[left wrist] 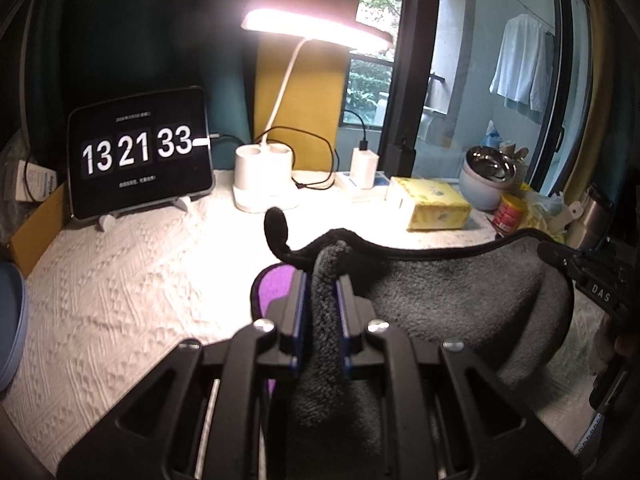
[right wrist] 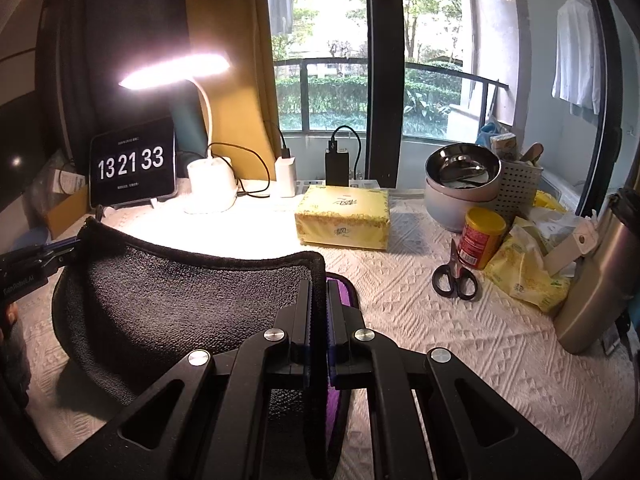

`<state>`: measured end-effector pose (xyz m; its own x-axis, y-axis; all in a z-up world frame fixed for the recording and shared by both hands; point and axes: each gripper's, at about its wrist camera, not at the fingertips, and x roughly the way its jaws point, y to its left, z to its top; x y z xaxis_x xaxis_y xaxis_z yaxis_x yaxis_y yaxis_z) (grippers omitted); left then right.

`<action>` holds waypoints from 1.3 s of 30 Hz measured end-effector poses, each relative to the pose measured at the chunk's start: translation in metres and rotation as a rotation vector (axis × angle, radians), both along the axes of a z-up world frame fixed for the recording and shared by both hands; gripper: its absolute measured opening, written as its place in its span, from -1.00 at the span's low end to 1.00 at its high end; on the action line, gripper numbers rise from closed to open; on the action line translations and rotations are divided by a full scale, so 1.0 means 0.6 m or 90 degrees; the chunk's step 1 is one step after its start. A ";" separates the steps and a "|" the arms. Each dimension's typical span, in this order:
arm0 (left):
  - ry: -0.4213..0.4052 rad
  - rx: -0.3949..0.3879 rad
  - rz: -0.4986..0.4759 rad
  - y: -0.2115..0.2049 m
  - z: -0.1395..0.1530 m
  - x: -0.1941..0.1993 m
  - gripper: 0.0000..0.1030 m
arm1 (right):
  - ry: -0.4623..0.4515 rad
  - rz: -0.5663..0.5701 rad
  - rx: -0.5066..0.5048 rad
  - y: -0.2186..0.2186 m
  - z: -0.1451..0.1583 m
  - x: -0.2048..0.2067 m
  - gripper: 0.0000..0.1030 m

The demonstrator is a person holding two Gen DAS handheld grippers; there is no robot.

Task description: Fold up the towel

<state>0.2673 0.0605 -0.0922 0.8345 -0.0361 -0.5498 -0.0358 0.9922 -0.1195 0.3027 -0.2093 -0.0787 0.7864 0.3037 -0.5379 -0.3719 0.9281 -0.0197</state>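
Note:
A dark grey towel with a black hem and a purple underside hangs stretched between my two grippers above the white textured tablecloth. My left gripper is shut on one corner, with towel bunched between its fingers. My right gripper is shut on the other corner of the towel. The right gripper shows at the right edge of the left wrist view, and the left gripper at the left edge of the right wrist view. A hanging loop sticks up by the left corner.
At the back stand a tablet clock, a lit desk lamp, chargers and a yellow tissue pack. To the right are scissors, a red can, stacked bowls, a metal flask and yellow bags.

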 end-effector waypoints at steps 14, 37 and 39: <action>0.002 -0.002 0.013 0.019 -0.024 0.069 -0.72 | 0.005 -0.003 -0.007 0.021 -0.018 0.071 -0.87; 0.130 0.003 0.052 0.032 -0.111 0.154 -0.49 | 0.070 -0.027 -0.037 0.037 -0.076 0.154 -0.87; 0.116 0.012 0.067 0.037 -0.108 0.153 -0.36 | 0.076 -0.032 -0.045 0.040 -0.079 0.158 -0.87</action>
